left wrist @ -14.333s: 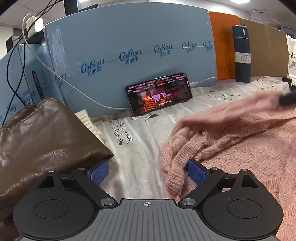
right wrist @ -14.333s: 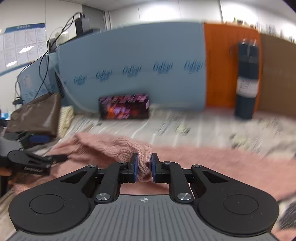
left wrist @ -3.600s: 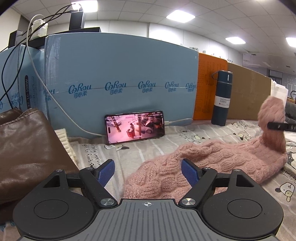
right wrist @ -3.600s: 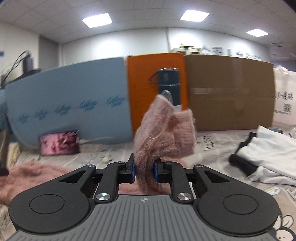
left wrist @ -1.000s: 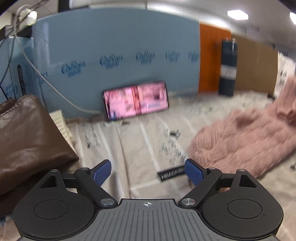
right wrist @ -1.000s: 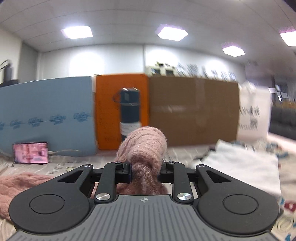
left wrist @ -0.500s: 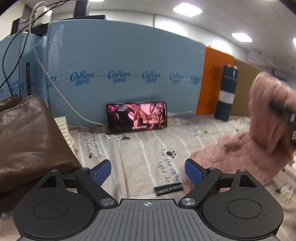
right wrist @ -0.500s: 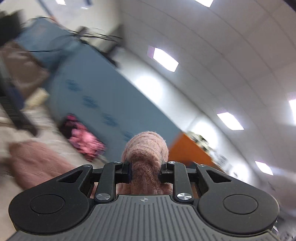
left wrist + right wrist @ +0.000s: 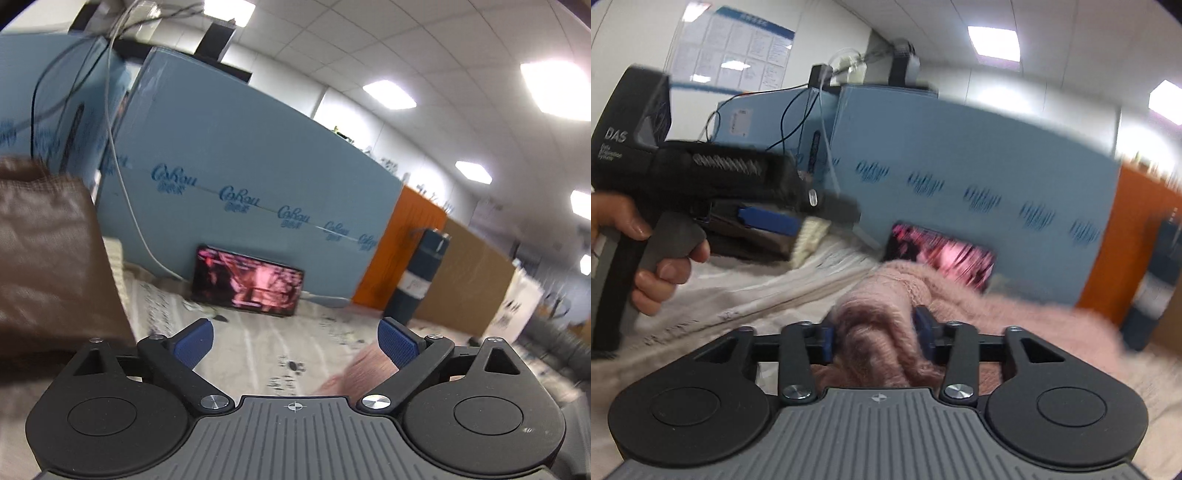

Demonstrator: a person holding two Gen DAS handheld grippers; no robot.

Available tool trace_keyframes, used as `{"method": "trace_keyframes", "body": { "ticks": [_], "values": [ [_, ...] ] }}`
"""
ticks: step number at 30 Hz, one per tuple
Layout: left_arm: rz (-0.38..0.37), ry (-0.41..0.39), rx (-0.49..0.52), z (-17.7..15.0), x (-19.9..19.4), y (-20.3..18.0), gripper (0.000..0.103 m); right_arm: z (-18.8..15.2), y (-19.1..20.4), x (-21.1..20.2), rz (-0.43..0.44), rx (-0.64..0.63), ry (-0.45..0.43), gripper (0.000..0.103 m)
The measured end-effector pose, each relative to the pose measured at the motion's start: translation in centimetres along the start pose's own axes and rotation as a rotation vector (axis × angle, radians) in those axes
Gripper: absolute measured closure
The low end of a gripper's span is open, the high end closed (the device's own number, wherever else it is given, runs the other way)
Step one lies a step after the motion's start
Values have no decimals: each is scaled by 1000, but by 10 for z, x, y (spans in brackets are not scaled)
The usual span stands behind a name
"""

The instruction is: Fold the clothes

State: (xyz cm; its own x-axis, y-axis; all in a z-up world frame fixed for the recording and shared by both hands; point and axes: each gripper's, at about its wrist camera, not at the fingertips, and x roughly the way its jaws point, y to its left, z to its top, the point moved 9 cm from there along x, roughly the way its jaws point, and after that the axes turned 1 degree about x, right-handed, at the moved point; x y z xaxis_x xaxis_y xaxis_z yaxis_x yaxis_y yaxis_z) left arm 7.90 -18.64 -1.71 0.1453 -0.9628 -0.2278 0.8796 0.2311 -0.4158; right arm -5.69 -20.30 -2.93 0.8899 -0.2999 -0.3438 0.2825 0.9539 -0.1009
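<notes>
"What is that big blue thing at the back?"

"A blue board (image 9: 236,177) with words on it. A phone (image 9: 248,281) leans on it, and its screen glows pink."

"And next to the blue one?"

"An orange board (image 9: 400,251), then a brown cardboard sheet (image 9: 469,280). A dark blue bottle (image 9: 417,275) stands in front of them."

"What is the brown stuff on the left?"

"A brown leather bag (image 9: 48,266). A white cable (image 9: 122,177) hangs down the blue board behind it."

"What is under it all?"

"A pale printed sheet (image 9: 258,354). Up top, ceiling lights (image 9: 389,95) shine."
</notes>
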Motion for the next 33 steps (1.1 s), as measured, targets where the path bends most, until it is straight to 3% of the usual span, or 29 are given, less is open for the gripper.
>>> {"method": "trace_keyframes", "body": {
  "ticks": [1, 3, 6, 9, 12, 14, 19, 23, 26, 28, 31, 33],
  "values": [
    [-24, 6, -31, 0, 1, 1, 5, -1, -2, 1, 21, 38, 5, 42],
    [-81, 21, -100, 0, 2, 1, 5, -3, -6, 2, 62, 111, 13, 37],
    [-177, 53, -228, 0, 4, 0, 5, 9, -13, -18, 113, 184, -45, 22],
    [-264, 93, -349, -3, 6, -5, 5, 24, -36, -52, 140, 279, -133, 16],
    [-322, 146, -389, -10, 10, -21, 5, 26, -74, -76, 74, 381, -209, 12],
    [-325, 189, -362, -17, 13, -34, 5, 18, -99, -82, 50, 472, -221, 11],
    [-292, 307, -260, -43, 27, -60, 6, -8, -133, -78, 157, 734, -204, 11],
    [-225, 368, -245, -62, 37, -58, 7, -12, -135, -74, 162, 769, -195, 11],
    [-187, 361, -174, -65, 39, -64, 25, -15, -132, -74, 158, 760, -182, 11],
    [-133, 349, -101, -66, 41, -68, 58, -17, -131, -73, 150, 756, -172, 11],
    [-132, 310, -23, -63, 42, -80, 77, -20, -132, -73, 124, 758, -165, 11],
    [-148, 280, 29, -59, 41, -90, 82, -22, -134, -73, 97, 758, -161, 11]
  ]
}}
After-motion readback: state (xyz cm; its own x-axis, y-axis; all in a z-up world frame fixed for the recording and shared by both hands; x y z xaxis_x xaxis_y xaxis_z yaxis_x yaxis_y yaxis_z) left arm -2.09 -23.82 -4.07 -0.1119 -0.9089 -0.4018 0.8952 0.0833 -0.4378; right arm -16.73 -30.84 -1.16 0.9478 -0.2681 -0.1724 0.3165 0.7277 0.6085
